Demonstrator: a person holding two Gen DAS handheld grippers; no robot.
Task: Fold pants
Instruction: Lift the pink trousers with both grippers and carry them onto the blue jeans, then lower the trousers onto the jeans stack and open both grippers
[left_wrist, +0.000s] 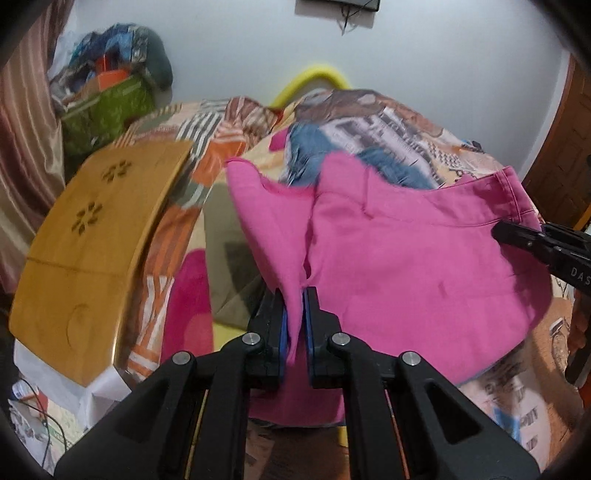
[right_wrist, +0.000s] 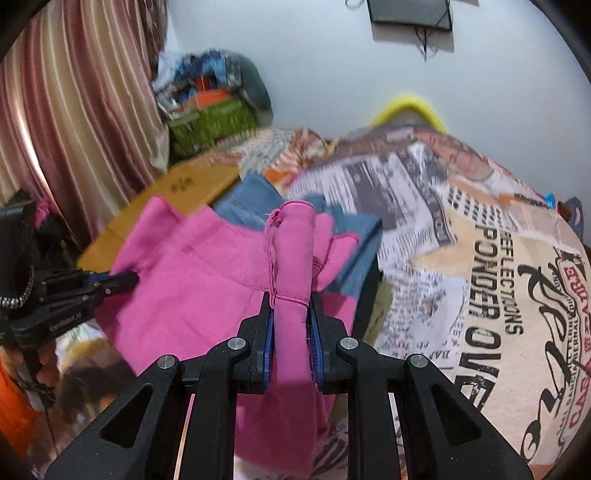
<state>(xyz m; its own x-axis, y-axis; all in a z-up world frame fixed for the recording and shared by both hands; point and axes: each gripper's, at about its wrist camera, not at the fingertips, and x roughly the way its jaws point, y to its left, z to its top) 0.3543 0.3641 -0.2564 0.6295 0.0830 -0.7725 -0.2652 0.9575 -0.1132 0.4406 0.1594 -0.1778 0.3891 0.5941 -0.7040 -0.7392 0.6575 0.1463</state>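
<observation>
The pink pants (left_wrist: 406, 251) hang stretched between my two grippers, above a bed with a patterned sheet (left_wrist: 388, 122). My left gripper (left_wrist: 294, 295) is shut on a thin fold of the pink fabric. My right gripper (right_wrist: 291, 299) is shut on a thicker bunched edge of the pants (right_wrist: 207, 280), with a stitched hem poking up above the jaws. The right gripper shows at the right edge of the left wrist view (left_wrist: 517, 230). The left gripper shows at the left edge of the right wrist view (right_wrist: 122, 278). Blue denim clothing (left_wrist: 310, 151) lies on the bed behind the pants.
A yellow-brown wooden board (left_wrist: 96, 236) lies on the bed at the left. A pile of clutter with a green box (left_wrist: 107, 110) stands in the far corner by striped curtains (right_wrist: 74, 110). A white wall is behind, and a wooden door (left_wrist: 565, 158) is at the right.
</observation>
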